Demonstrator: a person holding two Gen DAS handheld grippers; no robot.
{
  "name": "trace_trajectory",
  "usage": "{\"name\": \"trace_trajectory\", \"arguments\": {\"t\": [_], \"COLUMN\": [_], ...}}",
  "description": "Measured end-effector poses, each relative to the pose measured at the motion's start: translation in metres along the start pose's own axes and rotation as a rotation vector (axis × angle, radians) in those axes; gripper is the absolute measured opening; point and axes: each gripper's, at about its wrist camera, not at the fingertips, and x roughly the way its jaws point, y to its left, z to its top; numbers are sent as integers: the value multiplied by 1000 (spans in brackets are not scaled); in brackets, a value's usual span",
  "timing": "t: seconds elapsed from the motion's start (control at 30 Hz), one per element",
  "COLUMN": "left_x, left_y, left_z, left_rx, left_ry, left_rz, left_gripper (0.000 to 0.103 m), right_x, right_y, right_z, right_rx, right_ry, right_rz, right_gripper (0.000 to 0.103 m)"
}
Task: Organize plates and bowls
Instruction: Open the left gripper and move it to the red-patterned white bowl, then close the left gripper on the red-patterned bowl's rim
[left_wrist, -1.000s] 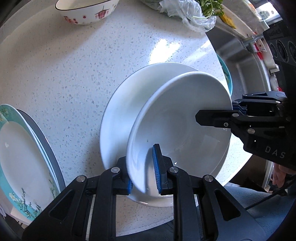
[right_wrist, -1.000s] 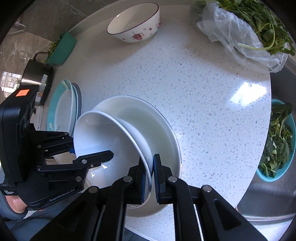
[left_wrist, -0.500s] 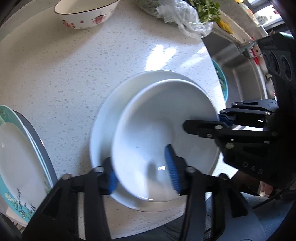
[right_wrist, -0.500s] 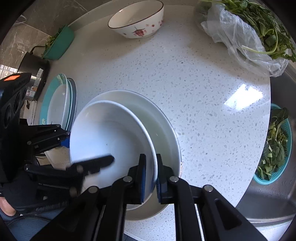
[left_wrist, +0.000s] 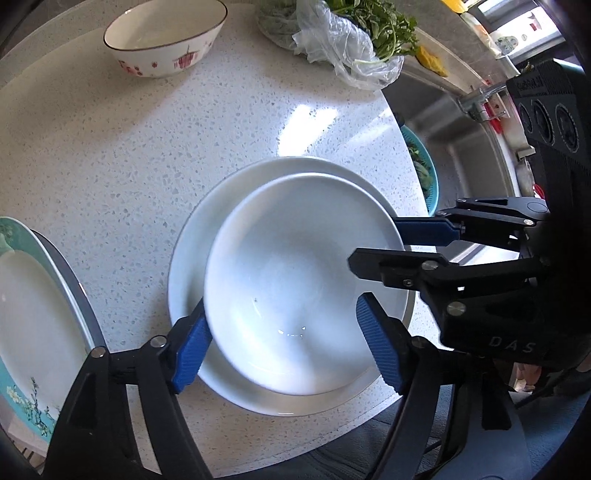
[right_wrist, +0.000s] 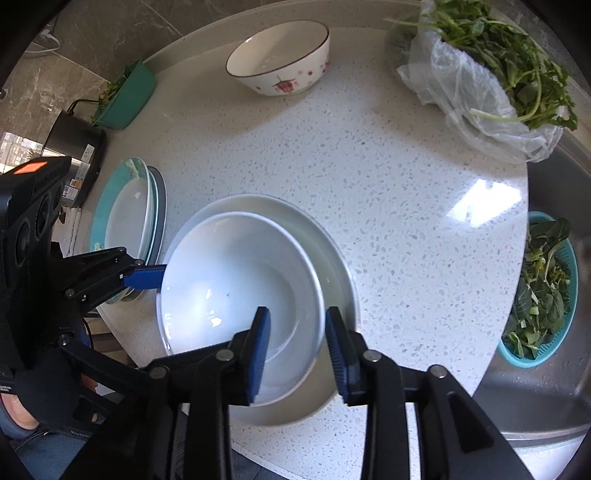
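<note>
Resting: white bowl (left_wrist: 295, 280) nested in white plate (right_wrist: 332, 258) | both jaws wide, straddling rim

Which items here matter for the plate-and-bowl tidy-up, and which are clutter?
Job: plain white bowl nested in wide white plate; teal-rimmed plate stack; red-patterned ceramic bowl.
Clutter: bagged leafy greens; teal colander of greens; dark metal pot.

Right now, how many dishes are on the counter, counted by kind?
Plain white bowl: 1
Patterned bowl: 1
Plain white plate: 1
Teal-rimmed plates: at least 2 stacked; exact number unclear
Total: at least 5
</note>
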Motion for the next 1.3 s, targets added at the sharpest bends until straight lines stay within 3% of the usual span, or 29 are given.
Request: {"name": "trace_trajectory", "arguments": {"t": [0.33,0.53,0.8,1.03,1.1,1.3], "left_x": [-27,-71,-137,-110,-97,-54], "left_y": [4,24,83,133,144,169], "left_z": [1,15,87,158,170,192], "left_rx": [-14,-47,-65,-118,-127,-158], "left_ry": [-36,-109,-254,-224,-205,-153], "left_rz": [-9,-33,120,196,221,205], "left_gripper": [75,75,75,75,75,75], "right_x": [-29,-59,-73,-49,-40,4], "right_y": [-9,-9,4,-8,-11,-17], "right_z": [5,28,97,162,174,204], "right_rx": [-9,-4,-42,-11,-10,14], "right_ry": [-43,-161,-320,-316,-311,-225], "right_rz": [1,39,66,18,1,3], "right_gripper": [39,44,44,44,44,44]}}
